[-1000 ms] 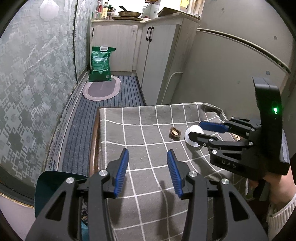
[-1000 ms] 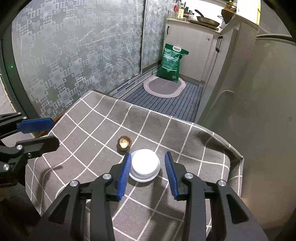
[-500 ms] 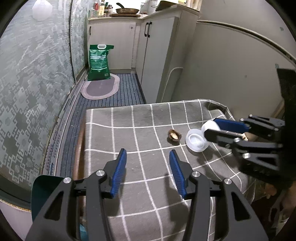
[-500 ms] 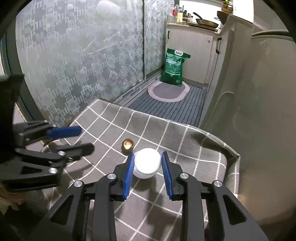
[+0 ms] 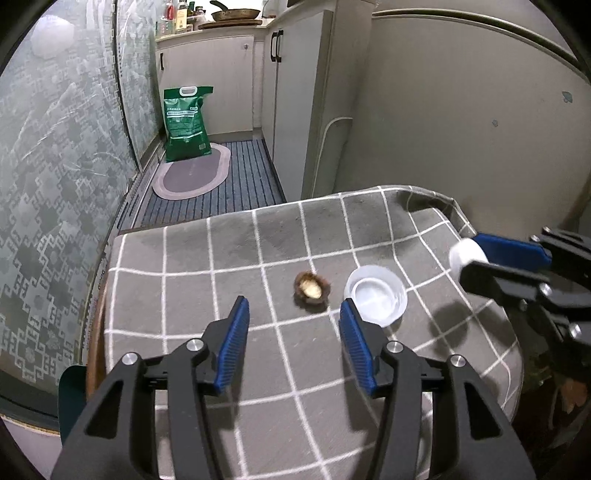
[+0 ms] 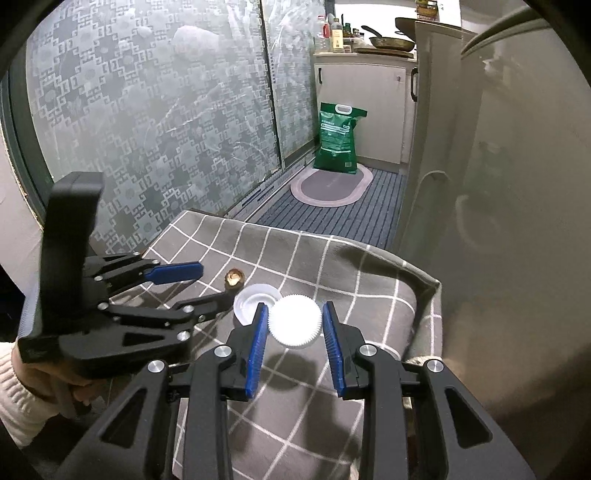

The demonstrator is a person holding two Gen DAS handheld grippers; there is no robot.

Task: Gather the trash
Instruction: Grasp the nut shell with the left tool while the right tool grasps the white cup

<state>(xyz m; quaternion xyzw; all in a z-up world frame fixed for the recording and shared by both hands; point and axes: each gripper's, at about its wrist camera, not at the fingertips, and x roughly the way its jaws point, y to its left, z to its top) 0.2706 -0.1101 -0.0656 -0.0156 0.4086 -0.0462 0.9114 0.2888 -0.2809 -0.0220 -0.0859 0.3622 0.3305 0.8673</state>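
Grey checked-cloth desk [image 5: 207,280]: right claw [image 6: 293,325] clamped on ribbed white plastic cap [image 6: 294,320], lifted clear – one piece collected. Left claw [image 5: 291,325] half open, empty – brown nutshell [image 5: 311,291], shallow white plastic lid [image 5: 376,300] uncollected beyond it

Home kitchen: cream base cabinets with black handles [image 5: 221,81], frying pan on worktop [image 5: 229,14], condiment bottles [image 6: 334,33], green handled sack [image 5: 185,118], oval grey floor mat [image 5: 192,175], patterned frosted-glass sliding doors [image 6: 166,110].

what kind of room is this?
Looks like a narrow home kitchen or a passage into one: cabinets with a frying pan and bottles on the counter, a frosted sliding door, and a cloth-covered table.
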